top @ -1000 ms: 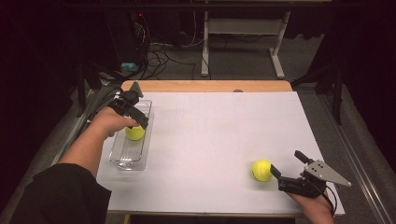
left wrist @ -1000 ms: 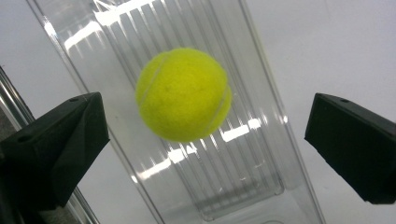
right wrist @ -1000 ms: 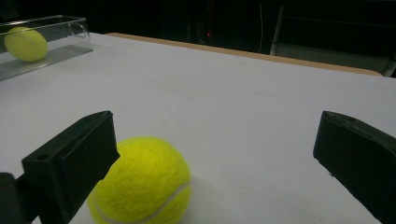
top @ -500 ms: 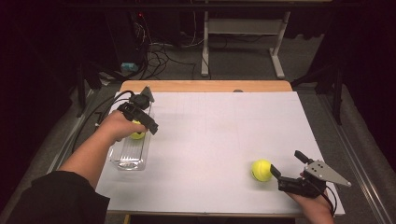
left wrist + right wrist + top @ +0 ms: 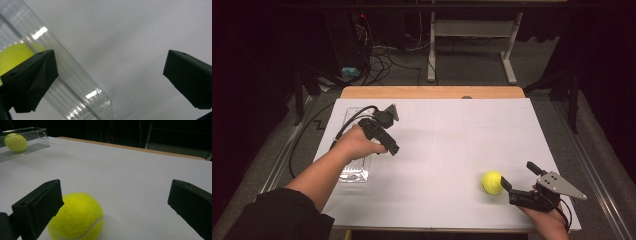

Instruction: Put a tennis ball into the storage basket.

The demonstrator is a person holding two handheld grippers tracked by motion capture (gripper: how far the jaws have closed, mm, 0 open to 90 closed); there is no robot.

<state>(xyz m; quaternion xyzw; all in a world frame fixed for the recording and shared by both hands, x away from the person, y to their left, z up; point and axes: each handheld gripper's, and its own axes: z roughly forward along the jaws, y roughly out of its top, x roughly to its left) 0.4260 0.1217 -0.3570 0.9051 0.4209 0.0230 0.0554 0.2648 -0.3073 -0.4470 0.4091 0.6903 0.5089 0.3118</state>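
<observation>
Clearly the tennis ball (image 5: 491,182) at lower right of the white counter (image 5: 447,145) is light, fuzzy and springy; pinch it across its widest middle. Right tongs (image 5: 518,186) stand spread beside it; left tongs (image 5: 388,131) spread, empty.

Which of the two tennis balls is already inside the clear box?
The far one, tennis ball in the clear box, seen through its wall. The other ball lies on the white table between the right gripper's jaws.
</observation>
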